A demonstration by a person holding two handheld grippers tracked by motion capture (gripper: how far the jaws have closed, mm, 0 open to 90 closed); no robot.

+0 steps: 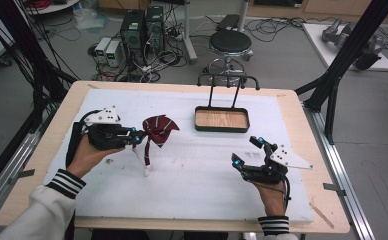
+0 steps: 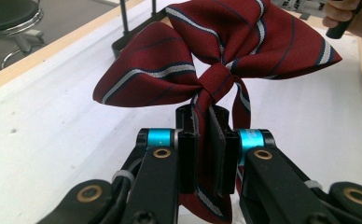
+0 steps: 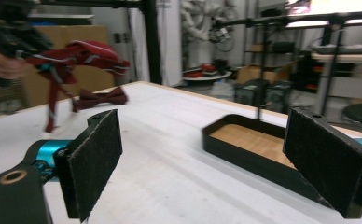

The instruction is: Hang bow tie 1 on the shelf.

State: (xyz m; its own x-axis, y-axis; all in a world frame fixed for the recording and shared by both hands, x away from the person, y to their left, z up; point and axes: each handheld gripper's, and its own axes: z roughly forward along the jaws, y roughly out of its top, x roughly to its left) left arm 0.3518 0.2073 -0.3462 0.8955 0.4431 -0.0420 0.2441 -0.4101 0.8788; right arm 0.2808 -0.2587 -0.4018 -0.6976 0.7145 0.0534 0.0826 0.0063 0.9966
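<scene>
On the left half of the white-covered worktop (image 1: 192, 190), the left gripper (image 1: 138, 138) holds a dark red striped bow tie (image 1: 158, 129) lifted off the surface, its thin strap dangling down to a pale end that hangs at or just above the mat. The left gripper view shows the fingers (image 2: 187, 154) clenched on the fabric just below the knot, with the bow's two lobes spreading above them and a striped tail running down between the jaws. The right gripper (image 1: 246, 151) rests low near the front right of the worktop, its fingers (image 3: 95, 158) released and wide apart with nothing between them. Beyond it, toward the back of the mat, sits a black tray with a wooden floor and a tall handle (image 1: 222, 126), and it looks empty. In the right gripper view a second dark bow tie (image 3: 100, 98) seems to lie on the surface behind the lifted one, though it is blurred. My judgement is that the pick-up is done and the carry across to the tray, with the release into it, is what remains; the tie is well apart from the tray now.
</scene>
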